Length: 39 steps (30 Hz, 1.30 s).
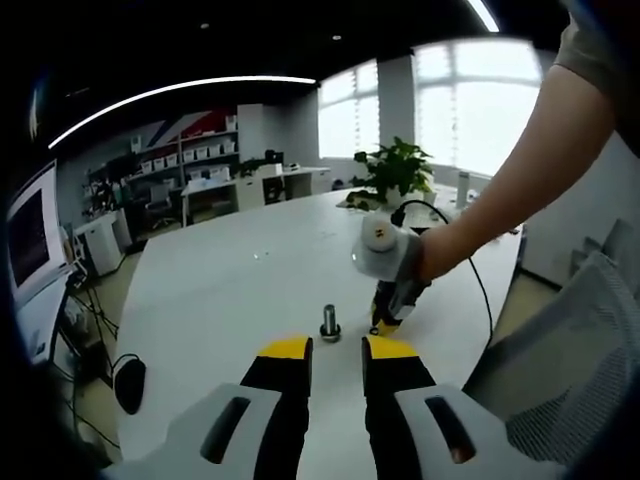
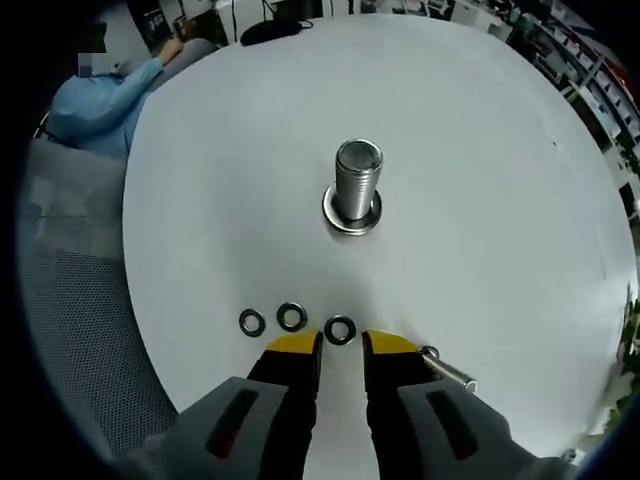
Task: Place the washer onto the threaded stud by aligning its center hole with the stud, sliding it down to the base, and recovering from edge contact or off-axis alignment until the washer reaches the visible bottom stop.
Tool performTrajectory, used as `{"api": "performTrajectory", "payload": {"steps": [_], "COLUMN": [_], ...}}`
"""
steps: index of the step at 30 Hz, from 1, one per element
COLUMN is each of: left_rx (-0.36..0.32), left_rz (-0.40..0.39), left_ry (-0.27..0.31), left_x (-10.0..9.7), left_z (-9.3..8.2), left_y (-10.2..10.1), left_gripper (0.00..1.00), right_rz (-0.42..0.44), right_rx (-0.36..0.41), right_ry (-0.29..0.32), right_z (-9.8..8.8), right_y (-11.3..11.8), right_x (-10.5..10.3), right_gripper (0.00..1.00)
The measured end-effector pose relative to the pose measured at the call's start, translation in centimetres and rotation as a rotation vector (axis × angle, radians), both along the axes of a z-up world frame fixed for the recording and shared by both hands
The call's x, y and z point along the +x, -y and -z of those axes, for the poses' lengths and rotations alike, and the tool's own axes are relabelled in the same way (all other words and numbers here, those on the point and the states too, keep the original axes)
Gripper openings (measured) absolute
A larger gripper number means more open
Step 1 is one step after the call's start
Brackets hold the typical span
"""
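Three dark washers [image 2: 291, 317] lie in a row on the white worktop [image 2: 480, 200], just ahead of the right gripper [image 2: 340, 346], whose fingers stand narrowly apart, empty. One threaded stud [image 2: 356, 186] stands upright beyond, unobstructed. A metal pin [image 2: 447, 370] lies beside. The left gripper [image 1: 336, 349] is likewise narrowly parted, empty. Office shelves [image 1: 190, 160] and a plant [image 1: 395, 168] stand behind.

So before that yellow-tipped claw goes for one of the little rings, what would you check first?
1. Threaded stud standing upright on the white table: ok.
2. Stud's base: a ring already seems to sit around it; whether it is a washer or part of the stud: cannot tell.
3. Three loose washers lying flat, apart from each other, just ahead of the right gripper: ok.
4. Right gripper open with nothing in it: ok.
5. Small metal pin lying beside the right gripper's tip, possibly in the way: cannot tell.
6. Left gripper open, short of the stud: ok.
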State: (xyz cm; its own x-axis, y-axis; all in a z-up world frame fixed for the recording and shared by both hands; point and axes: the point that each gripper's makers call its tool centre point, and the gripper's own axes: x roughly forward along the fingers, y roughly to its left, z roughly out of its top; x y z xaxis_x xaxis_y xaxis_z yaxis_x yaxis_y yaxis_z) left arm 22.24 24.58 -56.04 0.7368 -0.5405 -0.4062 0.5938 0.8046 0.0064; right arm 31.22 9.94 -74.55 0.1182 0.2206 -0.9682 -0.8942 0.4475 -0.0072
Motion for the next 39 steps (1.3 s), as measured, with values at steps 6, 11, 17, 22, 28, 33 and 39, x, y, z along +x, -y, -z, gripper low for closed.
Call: {"api": "performTrajectory", "payload": {"steps": [6,11,17,22,28,33,39], "left_rx": [0.007,0.004,0.005,0.005,0.011,0.01,0.01], "left_rz": [0.005,0.003,0.001,-0.003,0.001,-0.006,-0.01], "left_ry": [0.003,0.0,0.001,0.002,0.0,-0.001,0.001], "left_x": [-0.01,-0.01,-0.02,0.02,-0.01,0.01,0.07], "left_z": [0.01,0.03,0.02,0.0,0.1,0.06,0.01], "left_y": [0.08,0.06,0.05,-0.02,0.04,-0.14,-0.21], "left_gripper": [0.17,0.17,0.17,0.17,0.17,0.17,0.16], "right_rz": [-0.057,-0.099,-0.128,-0.161,-0.215,-0.192,-0.158], "right_rx": [-0.052,-0.089,-0.111,-0.163,-0.272,-0.275,-0.245], "right_ry": [-0.02,-0.031,-0.039,-0.042,-0.055,-0.071,-0.038], "right_z": [0.01,0.1,0.07,0.17,0.49,0.41,0.35], "right_y": [-0.22,-0.33,-0.26,-0.36,-0.51,-0.35,-0.34], "right_x": [0.02,0.15,0.14,0.07,-0.1,0.05,-0.03], "right_gripper": [0.19,0.17,0.16,0.16,0.15,0.15,0.15]}}
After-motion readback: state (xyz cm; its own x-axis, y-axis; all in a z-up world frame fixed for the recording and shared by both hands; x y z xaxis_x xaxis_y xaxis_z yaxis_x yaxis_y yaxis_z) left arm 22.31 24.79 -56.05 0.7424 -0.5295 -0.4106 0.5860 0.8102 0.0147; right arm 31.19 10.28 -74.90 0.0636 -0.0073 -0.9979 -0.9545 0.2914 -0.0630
